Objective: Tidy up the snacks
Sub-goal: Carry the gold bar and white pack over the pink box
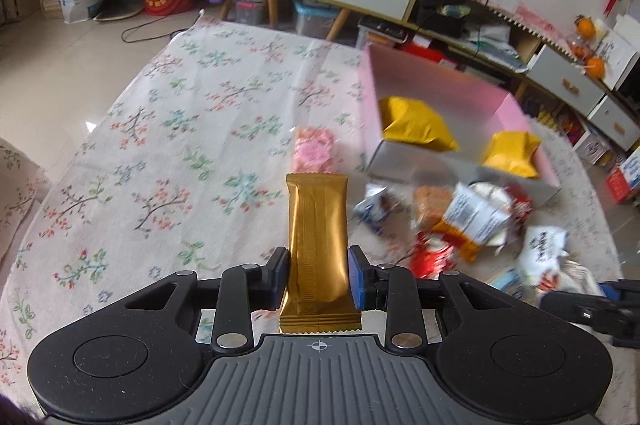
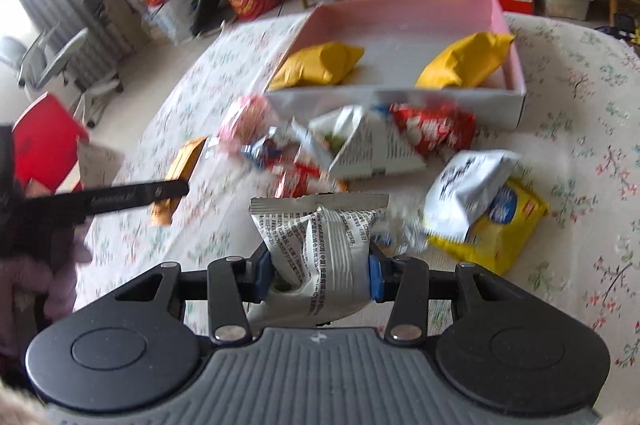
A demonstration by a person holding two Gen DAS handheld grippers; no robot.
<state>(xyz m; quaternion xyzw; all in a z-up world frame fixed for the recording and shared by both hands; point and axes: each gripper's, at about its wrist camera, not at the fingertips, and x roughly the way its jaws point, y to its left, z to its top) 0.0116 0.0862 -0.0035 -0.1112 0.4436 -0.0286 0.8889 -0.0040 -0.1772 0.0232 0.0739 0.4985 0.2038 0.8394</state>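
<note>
A gold snack bar (image 1: pixel 316 245) sits pinched in the left tool (image 1: pixel 318 275), a white printed packet (image 2: pixel 320 257) in the right tool (image 2: pixel 318 275) — both near the pink box (image 2: pixel 516 37), which holds two yellow bags (image 2: pixel 320 63) — other, blurred snacks (image 2: pixel 400 141) lie apparently just before it.

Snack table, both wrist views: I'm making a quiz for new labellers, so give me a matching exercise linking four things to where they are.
Things:
1. gold bar
2. white printed packet
3. yellow bags
4. blue-and-yellow pack

Places:
A. inside the pink box
B. between the left gripper's pads
C. on the cloth, partly under a white bag
D. between the right gripper's pads

Pairs: 1-B, 2-D, 3-A, 4-C
</note>
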